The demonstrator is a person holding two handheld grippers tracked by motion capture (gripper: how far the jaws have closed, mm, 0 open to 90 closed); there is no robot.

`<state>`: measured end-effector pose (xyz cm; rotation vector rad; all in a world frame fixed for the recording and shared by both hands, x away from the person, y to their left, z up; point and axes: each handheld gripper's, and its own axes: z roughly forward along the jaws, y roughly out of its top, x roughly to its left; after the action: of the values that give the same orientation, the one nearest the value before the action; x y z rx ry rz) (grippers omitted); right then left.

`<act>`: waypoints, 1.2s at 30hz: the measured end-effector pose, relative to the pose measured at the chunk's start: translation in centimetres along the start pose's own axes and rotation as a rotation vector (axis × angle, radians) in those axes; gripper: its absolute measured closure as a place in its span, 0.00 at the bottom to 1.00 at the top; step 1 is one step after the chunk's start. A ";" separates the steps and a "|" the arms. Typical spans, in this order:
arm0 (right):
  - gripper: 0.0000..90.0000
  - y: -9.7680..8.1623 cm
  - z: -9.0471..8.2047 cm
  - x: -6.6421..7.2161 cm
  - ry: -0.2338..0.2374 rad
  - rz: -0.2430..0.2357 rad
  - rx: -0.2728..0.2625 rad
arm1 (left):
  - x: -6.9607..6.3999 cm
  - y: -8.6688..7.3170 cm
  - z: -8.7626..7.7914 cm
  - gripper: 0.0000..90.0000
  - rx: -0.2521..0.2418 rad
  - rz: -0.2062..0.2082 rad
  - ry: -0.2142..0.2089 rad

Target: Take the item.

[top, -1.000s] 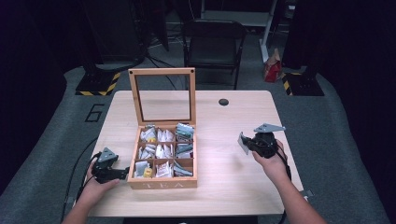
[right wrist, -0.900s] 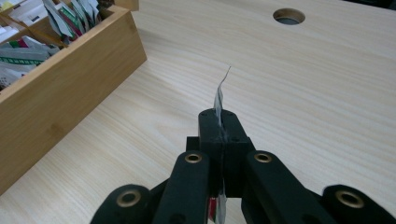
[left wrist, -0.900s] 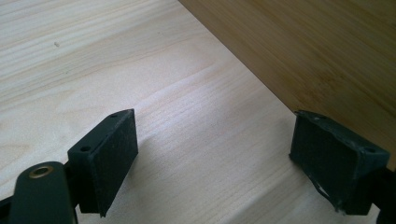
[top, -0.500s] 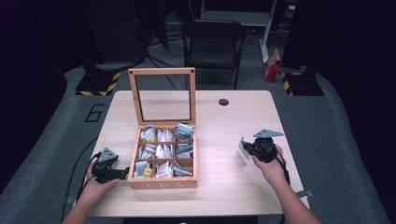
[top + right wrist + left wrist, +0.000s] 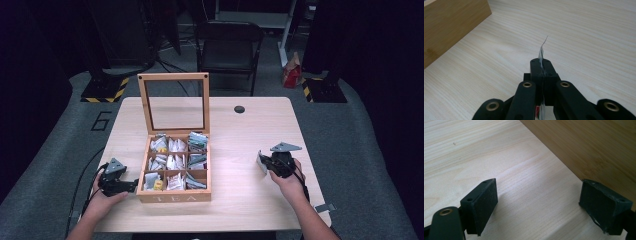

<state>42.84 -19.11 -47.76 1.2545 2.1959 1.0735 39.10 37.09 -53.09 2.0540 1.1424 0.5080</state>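
Observation:
A wooden tea box [image 5: 173,192] stands at the table's front middle with its glass lid [image 5: 174,102] raised; its compartments hold several tea packets. My left gripper [image 5: 131,186] rests on the table at the box's left side, jaws open and empty, and the box wall [image 5: 589,147] lies just beyond its fingertips [image 5: 485,202]. My right gripper [image 5: 264,163] hovers low over the right part of the table, shut on a thin silvery tea packet [image 5: 542,53] that sticks out edge-on past the closed jaws. The same packet [image 5: 260,162] appears at the gripper's left end in the high view.
A small dark round cap [image 5: 239,109] sits near the table's far edge. A black chair [image 5: 228,50] stands behind the table [image 5: 240,135]. A small metal clip [image 5: 322,207] lies at the front right corner. The box corner [image 5: 451,22] lies left of my right gripper.
My right gripper has sunk a little toward the table with the packet still held. My left gripper has stayed beside the box.

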 end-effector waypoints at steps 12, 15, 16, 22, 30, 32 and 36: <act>0.97 -0.3 0.2 0.5 0.030 -0.007 0.003 | 0.0 0.0 0.0 0.16 0.000 -0.001 0.000; 0.97 -0.4 0.3 0.6 0.034 -0.012 0.001 | 0.0 0.0 0.0 0.16 0.000 0.000 0.000; 0.97 -0.4 0.3 0.7 0.038 -0.013 0.007 | 0.0 0.0 0.0 0.16 0.000 0.000 0.000; 0.96 -0.4 0.4 0.6 0.046 -0.005 0.006 | 0.0 0.0 0.0 0.16 0.000 0.000 0.000; 0.90 -0.4 0.5 1.0 0.075 0.002 0.018 | 0.0 0.0 0.0 0.16 0.000 0.000 0.000; 0.89 -0.4 0.5 1.0 0.077 -0.001 0.016 | 0.0 0.0 0.0 0.16 0.000 0.000 0.000; 0.73 -0.2 0.6 1.4 0.091 0.011 0.014 | 0.0 0.0 0.0 0.16 0.000 0.000 0.000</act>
<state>42.40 -17.76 -48.20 1.2475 2.2697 1.1431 39.10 37.10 -53.09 2.0546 1.1423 0.5077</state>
